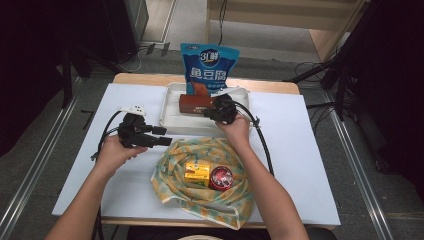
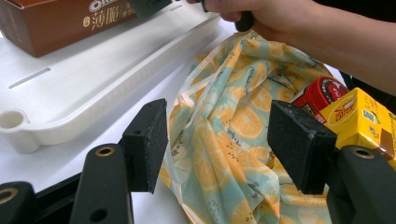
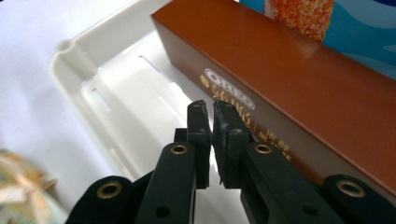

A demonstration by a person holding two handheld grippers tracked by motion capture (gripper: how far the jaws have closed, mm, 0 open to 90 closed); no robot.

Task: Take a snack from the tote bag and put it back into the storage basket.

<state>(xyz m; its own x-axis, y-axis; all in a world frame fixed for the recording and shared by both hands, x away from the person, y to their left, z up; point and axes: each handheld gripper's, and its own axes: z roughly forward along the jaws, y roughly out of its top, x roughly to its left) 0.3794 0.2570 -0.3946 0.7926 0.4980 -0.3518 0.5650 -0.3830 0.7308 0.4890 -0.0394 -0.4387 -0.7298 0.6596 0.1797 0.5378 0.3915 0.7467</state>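
Note:
A brown biscuit box (image 1: 195,103) lies in the white tray (image 1: 170,107), with a blue snack bag (image 1: 210,67) standing behind it. My right gripper (image 3: 210,109) hovers over the tray, shut on nothing, tips right beside the brown box (image 3: 299,88). My left gripper (image 2: 217,135) is open, its pads either side of the edge of an orange-patterned cloth bag (image 2: 233,121) without touching it. Inside the cloth bag (image 1: 200,195) lie a yellow box (image 1: 197,172) and a red can (image 1: 221,177). In the high view the left gripper (image 1: 160,136) points right, just left of the bag.
The white table (image 1: 310,150) has bare room at left and right. A small white object (image 1: 132,108) lies behind the left gripper. Cables trail from both grippers. The right hand (image 2: 261,14) reaches across above the cloth bag.

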